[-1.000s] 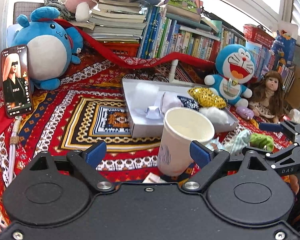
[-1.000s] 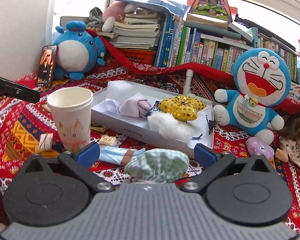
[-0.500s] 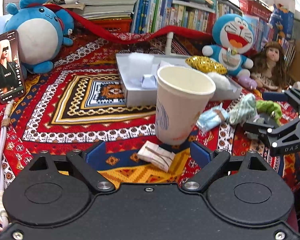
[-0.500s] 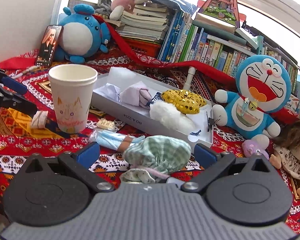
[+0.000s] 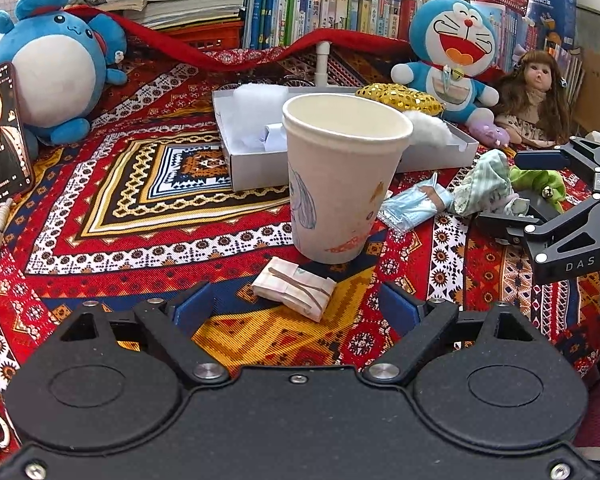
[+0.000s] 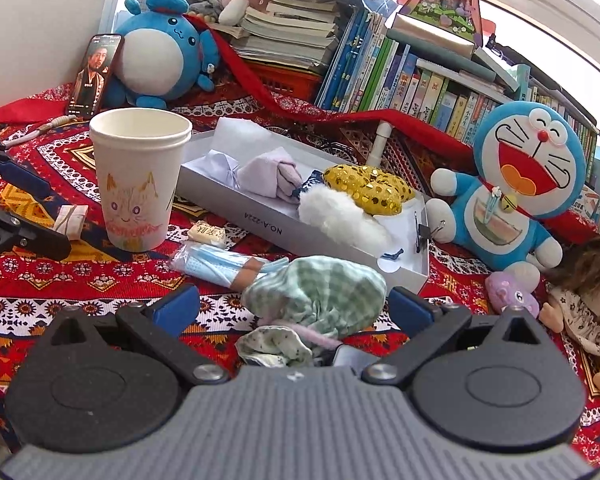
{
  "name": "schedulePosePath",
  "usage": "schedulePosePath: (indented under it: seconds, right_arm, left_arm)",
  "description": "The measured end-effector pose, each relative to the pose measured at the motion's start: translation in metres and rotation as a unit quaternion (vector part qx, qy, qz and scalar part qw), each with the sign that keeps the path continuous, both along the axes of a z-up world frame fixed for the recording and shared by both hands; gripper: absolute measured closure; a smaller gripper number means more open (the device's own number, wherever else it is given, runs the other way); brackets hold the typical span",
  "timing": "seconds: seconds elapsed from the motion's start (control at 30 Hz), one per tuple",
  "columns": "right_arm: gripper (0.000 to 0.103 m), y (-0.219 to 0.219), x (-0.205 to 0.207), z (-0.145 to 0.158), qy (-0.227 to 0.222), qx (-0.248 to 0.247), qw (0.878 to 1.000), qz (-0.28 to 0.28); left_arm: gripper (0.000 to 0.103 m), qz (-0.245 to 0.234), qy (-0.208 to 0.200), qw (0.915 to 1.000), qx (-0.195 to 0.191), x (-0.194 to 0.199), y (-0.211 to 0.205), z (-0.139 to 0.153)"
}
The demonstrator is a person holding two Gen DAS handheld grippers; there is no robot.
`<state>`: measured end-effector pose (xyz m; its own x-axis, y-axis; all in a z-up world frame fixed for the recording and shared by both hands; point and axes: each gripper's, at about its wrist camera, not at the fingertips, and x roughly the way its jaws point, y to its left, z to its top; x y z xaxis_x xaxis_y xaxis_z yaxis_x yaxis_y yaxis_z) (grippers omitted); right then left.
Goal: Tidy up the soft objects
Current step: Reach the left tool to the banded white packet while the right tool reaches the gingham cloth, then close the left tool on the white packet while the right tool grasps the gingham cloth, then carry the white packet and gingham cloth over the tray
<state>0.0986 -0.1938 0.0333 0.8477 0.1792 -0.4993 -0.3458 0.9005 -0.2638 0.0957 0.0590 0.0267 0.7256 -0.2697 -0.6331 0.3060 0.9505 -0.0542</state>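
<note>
Closing on nothing, the left tool (image 5: 292,306) brackets a wad (image 5: 293,287); right tool (image 6: 294,306) gapes — cloth (image 6: 314,294) between, untouched.

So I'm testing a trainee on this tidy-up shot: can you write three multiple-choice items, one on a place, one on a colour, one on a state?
1. Where does the gold sequin cushion lie?
A in the grey box
B in the paper cup
C on the books

2. What colour is the checked cloth between the right gripper's fingers?
A red
B green and white
C black

3. How does the paper cup stand?
A tipped on its side
B upside down
C upright, mouth up

Answers:
1 A: it rests on the other soft things in the box.
2 B: pale green checks show.
3 C: its open rim faces up.
</note>
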Motion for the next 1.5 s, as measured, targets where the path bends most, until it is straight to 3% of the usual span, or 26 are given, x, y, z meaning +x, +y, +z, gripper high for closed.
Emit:
schedulePosePath:
  seconds: [0.13,0.3,0.43,0.67,0.77,0.83,0.9,1.5]
  right_arm:
    - [0.0,0.001,0.002,-0.002,0.005,-0.002,1.0,-0.001]
    - [0.0,0.004,0.004,-0.004,0.013,-0.008,1.0,-0.004]
    - [0.001,0.007,0.008,-0.004,0.018,-0.013,1.0,-0.009]
    - [0.012,0.007,0.011,-0.002,0.027,-0.011,0.999,-0.019]
    - [0.025,0.006,0.012,-0.001,0.025,-0.01,0.999,-0.03]
    - [0.046,0.004,0.013,0.0,0.025,-0.005,0.999,-0.041]
    - [0.052,0.002,0.013,0.002,0.024,0.0,0.999,-0.046]
    - [0.058,-0.009,0.013,0.031,-0.008,0.051,0.997,-0.054]
  left_arm:
    - [0.023,0.001,0.002,1.0,0.001,0.001,0.0,-0.002]
    - [0.05,-0.002,0.003,0.9999,0.011,0.0,-0.002,-0.003]
    - [0.06,0.003,0.0,0.9998,0.018,0.0,-0.003,-0.003]
    - [0.062,0.009,0.001,0.9999,0.012,0.0,-0.001,-0.001]
    - [0.062,0.011,0.001,0.9999,0.012,0.0,-0.001,-0.002]
    - [0.062,0.014,0.0,0.9998,0.013,0.001,-0.001,-0.001]
    - [0.062,0.022,-0.002,0.9997,0.014,0.001,-0.001,-0.001]
    - [0.063,0.088,-0.039,0.9953,-0.002,0.018,0.028,0.033]
